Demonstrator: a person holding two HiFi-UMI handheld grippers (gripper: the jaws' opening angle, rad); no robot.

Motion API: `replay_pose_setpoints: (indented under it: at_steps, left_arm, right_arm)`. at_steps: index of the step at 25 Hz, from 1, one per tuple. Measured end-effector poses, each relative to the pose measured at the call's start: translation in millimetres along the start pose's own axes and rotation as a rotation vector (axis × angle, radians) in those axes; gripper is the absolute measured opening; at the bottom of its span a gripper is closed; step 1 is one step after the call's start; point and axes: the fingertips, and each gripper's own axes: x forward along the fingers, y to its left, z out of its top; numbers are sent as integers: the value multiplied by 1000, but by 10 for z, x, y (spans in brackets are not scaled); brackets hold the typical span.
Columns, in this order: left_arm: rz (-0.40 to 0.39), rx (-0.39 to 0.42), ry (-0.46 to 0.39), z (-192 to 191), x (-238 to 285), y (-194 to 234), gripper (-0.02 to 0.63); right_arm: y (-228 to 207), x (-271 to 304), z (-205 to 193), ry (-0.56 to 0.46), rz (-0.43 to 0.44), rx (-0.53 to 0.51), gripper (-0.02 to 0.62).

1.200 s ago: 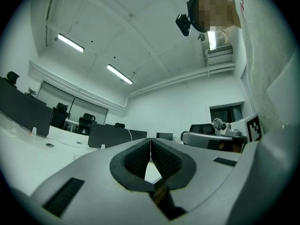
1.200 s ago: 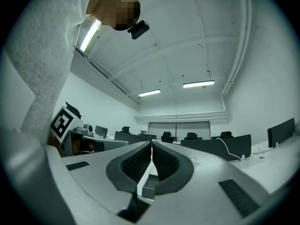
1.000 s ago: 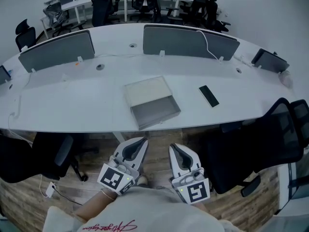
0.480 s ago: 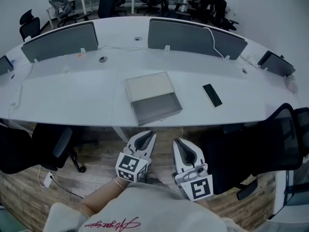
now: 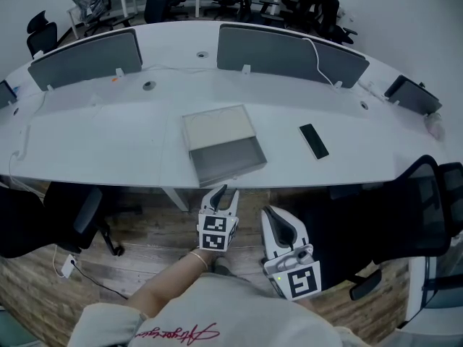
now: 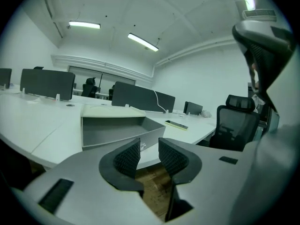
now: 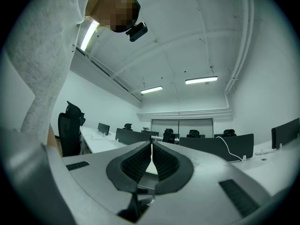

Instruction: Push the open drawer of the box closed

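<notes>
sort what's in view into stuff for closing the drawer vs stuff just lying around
For the job:
- box
- drawer, pulled open toward the person
- left claw, open, empty, nearest the drawer
- right claw, shut, empty

Just lying about:
- phone on the desk, right of the box
- dividers and white cable
- chair

Drawer (image 5: 228,161): just ahead of the jaws of the left gripper (image 5: 220,194), standing out of the box (image 5: 217,127) toward them.
Box: on the counter (image 5: 108,143), behind the drawer.
Phone (image 5: 312,141): on the counter, ahead and right of the jaws of the right gripper (image 5: 278,219).
Right gripper: right of the left gripper, farther back from the counter edge.
</notes>
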Motion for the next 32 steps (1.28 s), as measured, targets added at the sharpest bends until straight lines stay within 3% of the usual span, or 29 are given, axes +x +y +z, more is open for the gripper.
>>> replay_pose_setpoints:
  at_steps: [4,26,32]
  left_arm:
    - [58,47,26,-183,168,13,115]
    - [201,-17,80,-288,601,189,114]
    - [229,-22,93,-298,606,225,78]
  right_arm:
    - [-78,-56,0,-4,-20,-4,20]
    - [-187,-31,-18,-7,-13,-29,20]
    - [-210,-31,-47,-5,-13,-19,20]
